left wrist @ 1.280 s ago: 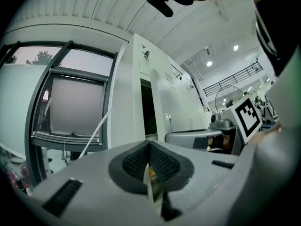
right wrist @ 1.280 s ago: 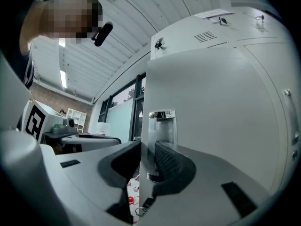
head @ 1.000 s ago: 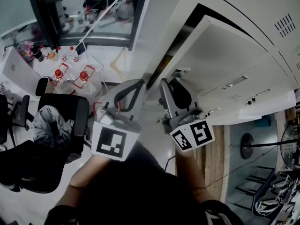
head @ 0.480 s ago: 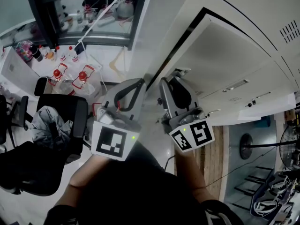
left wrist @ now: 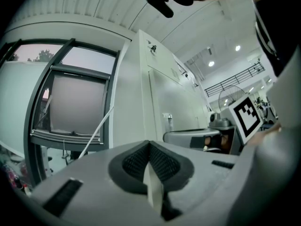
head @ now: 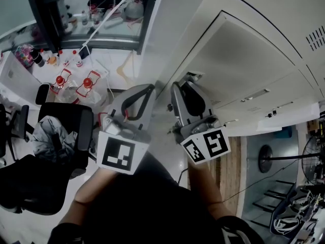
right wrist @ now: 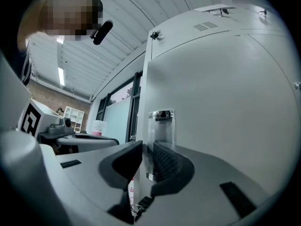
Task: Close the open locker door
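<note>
While door (head: 244, 60) hangs ajar from locker (head: 284, 9), my right claw (right wrist: 146, 147) straddles its free edge at latch (right wrist: 161, 124): edge hold should give best leverage for swing shut. Jaws have just been closing, narrowly apart, not yet pinching. Left claw (left wrist: 149, 147) pressed together, empty, parked alongside, out of door's path.

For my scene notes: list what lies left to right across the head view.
Office chair → left gripper → right gripper, its jaws just closing further with the door's handle between them → open locker door.
</note>
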